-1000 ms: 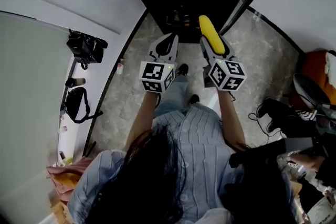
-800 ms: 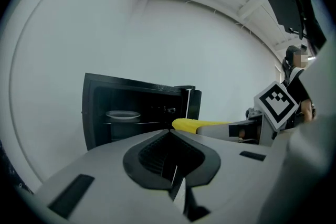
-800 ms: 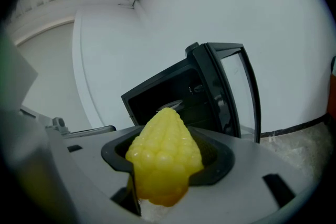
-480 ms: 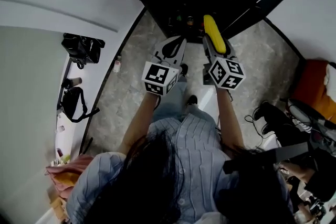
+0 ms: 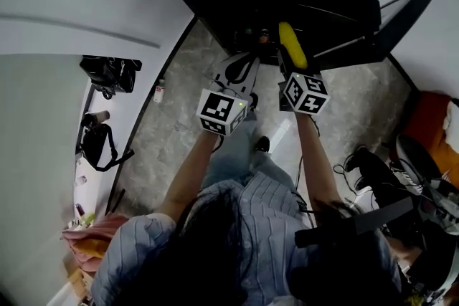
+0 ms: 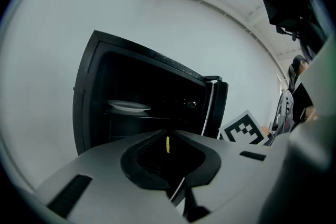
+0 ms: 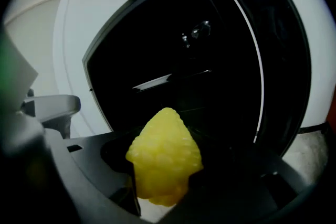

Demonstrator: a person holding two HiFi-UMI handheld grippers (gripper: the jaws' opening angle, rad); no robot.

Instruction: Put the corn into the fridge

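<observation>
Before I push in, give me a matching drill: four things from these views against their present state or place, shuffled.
Things
1. corn
2. left tool
3. fridge door
4. white plate

States or places
A. swung open
B. resting inside the fridge
C. jaws shut, nothing between them
D. gripped in the right tool

Pairs: 1-D; 2-C; 3-A; 4-B
</observation>
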